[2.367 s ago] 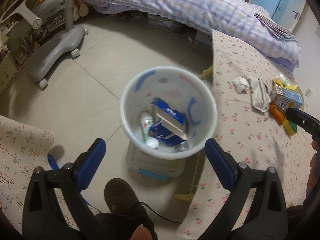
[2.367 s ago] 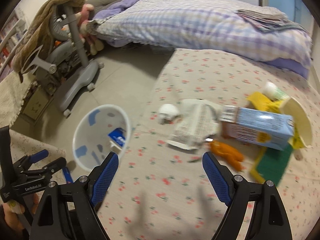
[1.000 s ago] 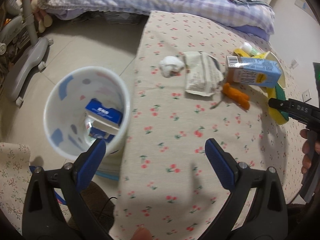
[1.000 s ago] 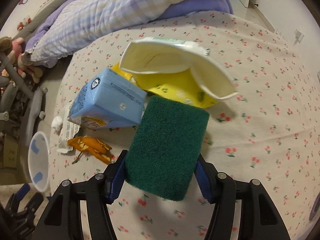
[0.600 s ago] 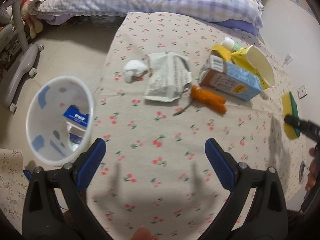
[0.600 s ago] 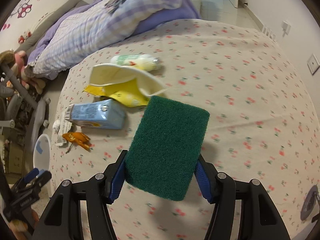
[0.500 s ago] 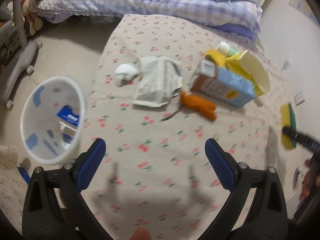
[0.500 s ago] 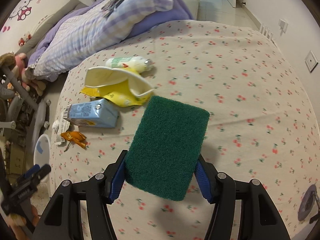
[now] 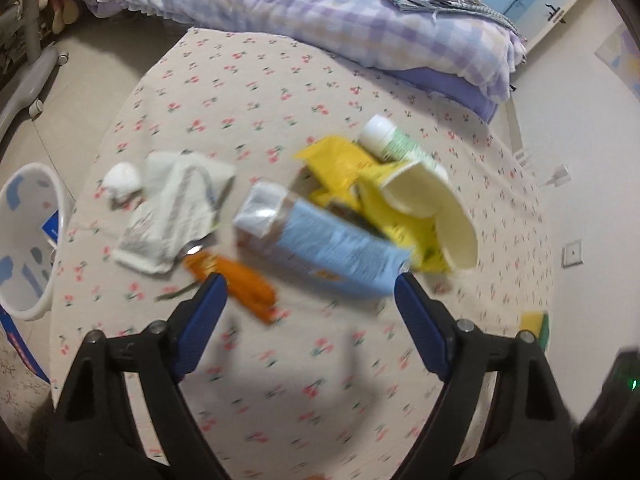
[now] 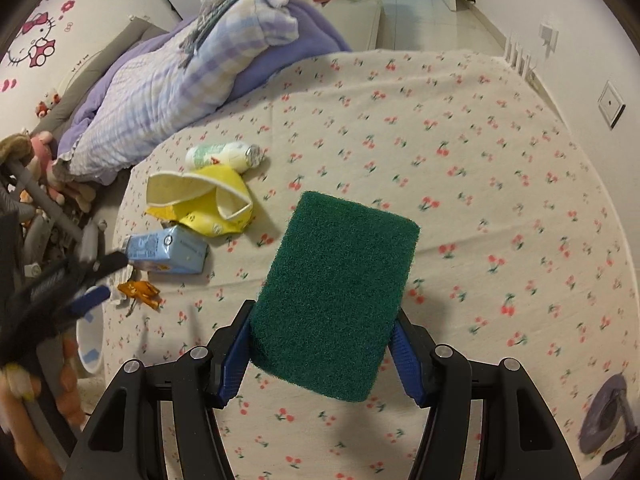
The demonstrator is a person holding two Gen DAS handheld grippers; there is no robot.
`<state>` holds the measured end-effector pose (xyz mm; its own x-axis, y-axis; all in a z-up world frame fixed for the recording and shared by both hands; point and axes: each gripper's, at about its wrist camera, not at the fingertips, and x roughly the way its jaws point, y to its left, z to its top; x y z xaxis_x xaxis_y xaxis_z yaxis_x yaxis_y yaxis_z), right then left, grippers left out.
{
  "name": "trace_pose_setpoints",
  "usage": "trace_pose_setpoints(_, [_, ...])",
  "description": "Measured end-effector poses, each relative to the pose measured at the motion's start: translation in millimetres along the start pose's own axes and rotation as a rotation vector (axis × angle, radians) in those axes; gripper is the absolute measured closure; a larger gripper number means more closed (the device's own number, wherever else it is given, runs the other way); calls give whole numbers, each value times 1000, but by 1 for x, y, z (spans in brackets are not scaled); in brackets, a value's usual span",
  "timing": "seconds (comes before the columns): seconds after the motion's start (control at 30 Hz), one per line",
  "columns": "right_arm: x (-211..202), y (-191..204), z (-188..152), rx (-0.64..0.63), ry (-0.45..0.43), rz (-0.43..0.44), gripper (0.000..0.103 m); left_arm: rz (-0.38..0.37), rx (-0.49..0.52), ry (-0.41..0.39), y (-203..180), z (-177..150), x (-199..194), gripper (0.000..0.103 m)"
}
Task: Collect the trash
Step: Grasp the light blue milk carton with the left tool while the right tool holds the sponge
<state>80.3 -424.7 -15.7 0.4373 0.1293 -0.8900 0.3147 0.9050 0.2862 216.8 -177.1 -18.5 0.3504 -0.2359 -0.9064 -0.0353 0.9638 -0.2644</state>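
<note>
My right gripper (image 10: 320, 354) is clamped on the green scouring sponge (image 10: 336, 296), one finger on each long side; it looks soft and light, so a mid-body pinch should hold. My left gripper (image 9: 306, 300) is spread wide and empty, low over the cherry-print tablecloth (image 9: 248, 80). The blue milk carton (image 9: 320, 246) lies just ahead between its fingers, probably light, crushable; I would grip across its flat faces. The orange wrapper (image 9: 240, 280) lies beside the left finger. The white bin (image 9: 24, 240) stands off the table's left edge.
</note>
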Motion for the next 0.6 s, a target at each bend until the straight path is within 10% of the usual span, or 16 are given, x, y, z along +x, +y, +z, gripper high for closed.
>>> trace_pose_setpoints(0.4, [-12,-40,-2,55,-4,31,39,84,-67,57,-22,18,44,18])
trace_pose_setpoints(0.6, [-16,-43,-2,58,-10,37,39,43,-124,136,-5,8,57,55])
